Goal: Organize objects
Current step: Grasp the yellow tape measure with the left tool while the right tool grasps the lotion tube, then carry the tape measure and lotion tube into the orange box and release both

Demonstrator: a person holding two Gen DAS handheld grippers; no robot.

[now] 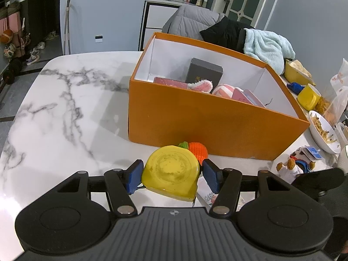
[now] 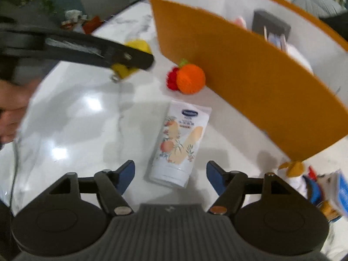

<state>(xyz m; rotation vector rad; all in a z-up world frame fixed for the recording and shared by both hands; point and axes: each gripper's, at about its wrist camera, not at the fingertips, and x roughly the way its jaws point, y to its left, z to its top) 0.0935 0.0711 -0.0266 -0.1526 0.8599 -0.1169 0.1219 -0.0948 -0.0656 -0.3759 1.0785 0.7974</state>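
Tape measure (image 1: 171,173), yellow, clamped between blue pads (image 1: 133,177) of left gripper (image 1: 171,175), jaws partly closed and pressing on both its sides, held just in front of orange box (image 1: 217,128). Crocheted orange fruit (image 2: 190,78) on table (image 1: 65,113), touching near wall of orange box. White cream tube (image 2: 179,143) flat on table, a little further out from orange box than the crocheted fruit, cap end toward right gripper (image 2: 170,175). Right gripper above that tube, jaws apart, wider than the tube, pads touching nothing. Inside orange box: dark grey carton (image 1: 204,71), pink items. Small plush toy (image 1: 293,166) beside right corner of orange box.
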